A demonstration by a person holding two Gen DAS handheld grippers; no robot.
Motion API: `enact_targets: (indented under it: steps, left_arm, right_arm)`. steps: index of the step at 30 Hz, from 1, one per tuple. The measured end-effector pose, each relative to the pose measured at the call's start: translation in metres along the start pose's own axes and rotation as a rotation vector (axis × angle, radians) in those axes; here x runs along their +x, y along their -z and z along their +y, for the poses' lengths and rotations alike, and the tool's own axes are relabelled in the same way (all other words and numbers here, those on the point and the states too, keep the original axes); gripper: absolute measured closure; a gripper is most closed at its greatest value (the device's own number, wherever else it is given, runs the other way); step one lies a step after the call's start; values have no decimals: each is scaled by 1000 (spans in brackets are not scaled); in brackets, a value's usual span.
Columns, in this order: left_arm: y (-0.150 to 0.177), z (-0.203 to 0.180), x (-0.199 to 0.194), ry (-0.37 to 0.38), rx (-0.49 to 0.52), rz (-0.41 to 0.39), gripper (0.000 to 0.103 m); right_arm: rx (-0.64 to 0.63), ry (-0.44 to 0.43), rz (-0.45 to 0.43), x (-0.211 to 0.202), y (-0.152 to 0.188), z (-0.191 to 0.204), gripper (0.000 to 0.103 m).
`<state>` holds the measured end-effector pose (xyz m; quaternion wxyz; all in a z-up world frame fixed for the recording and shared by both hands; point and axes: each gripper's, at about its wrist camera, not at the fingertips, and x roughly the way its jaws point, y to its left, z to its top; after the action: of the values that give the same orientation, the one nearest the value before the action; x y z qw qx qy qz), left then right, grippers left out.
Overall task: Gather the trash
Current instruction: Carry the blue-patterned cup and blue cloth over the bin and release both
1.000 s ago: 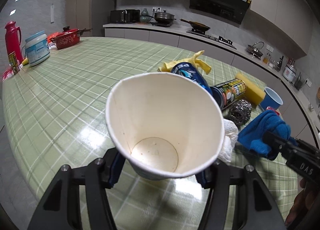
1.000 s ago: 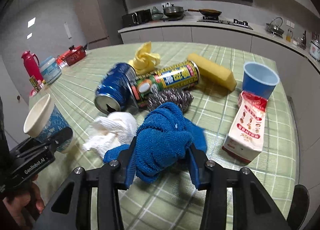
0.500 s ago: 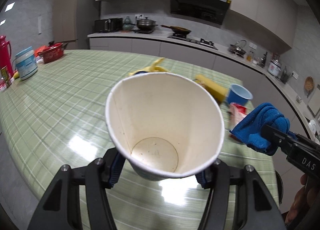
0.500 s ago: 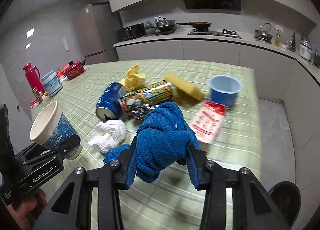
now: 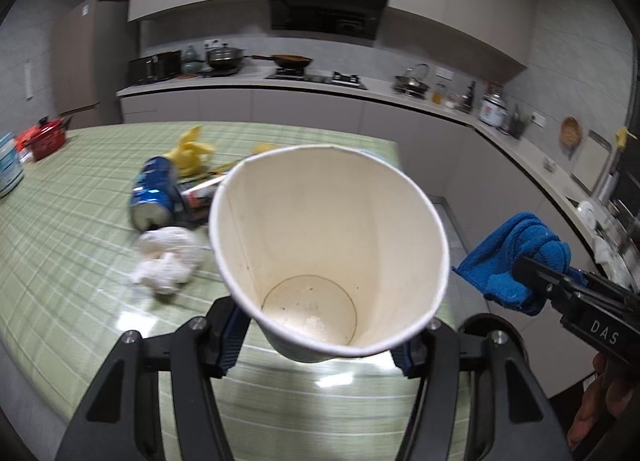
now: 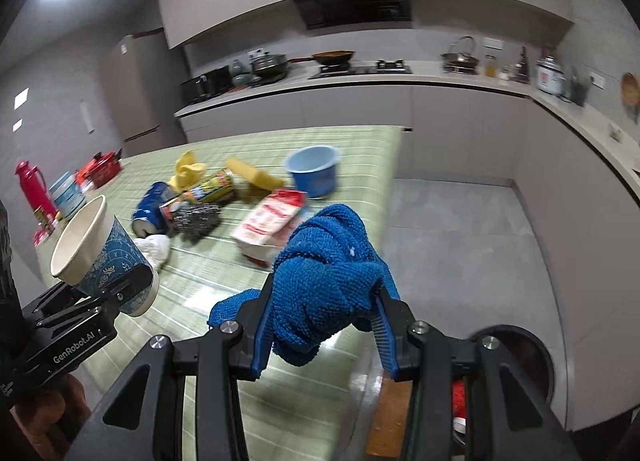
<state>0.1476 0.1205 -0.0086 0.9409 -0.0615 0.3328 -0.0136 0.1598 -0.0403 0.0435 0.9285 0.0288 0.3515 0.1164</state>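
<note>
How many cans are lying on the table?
2: a blue can near the white tissue, and a yellow-green can beside it, by the steel scrubber. More could be hidden.

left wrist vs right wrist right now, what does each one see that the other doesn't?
Left wrist only: the inside of the paper cup, empty apart from specks on its bottom.

Right wrist only: the cup's blue patterned outside, the blue bowl, the red and white carton, the steel scrubber, the red thermos, and a round dark bin on the floor past the table edge.

Both: the left gripper shut on the cup, the right gripper shut on the blue cloth, plus the blue can, white tissue and yellow cloth on the green checked table.
</note>
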Motion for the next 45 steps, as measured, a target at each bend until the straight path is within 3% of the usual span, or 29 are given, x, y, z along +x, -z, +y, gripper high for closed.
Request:
enact_targets:
  steps: [12, 21, 35, 45]
  left_arm:
    - [8, -93, -1, 103, 91, 11, 43]
    - [24, -159, 15, 167, 154, 63, 43]
    - [67, -247, 52, 203, 220, 177, 43]
    - [107, -278, 98, 177, 236, 287, 43]
  right_arm:
    - [87, 104, -21, -54, 25, -95, 58]
    - [140, 161, 10, -72, 53, -159, 58]
    - [210, 206, 93, -67, 90, -246, 58]
    - [228, 175, 187, -18, 110, -280, 58]
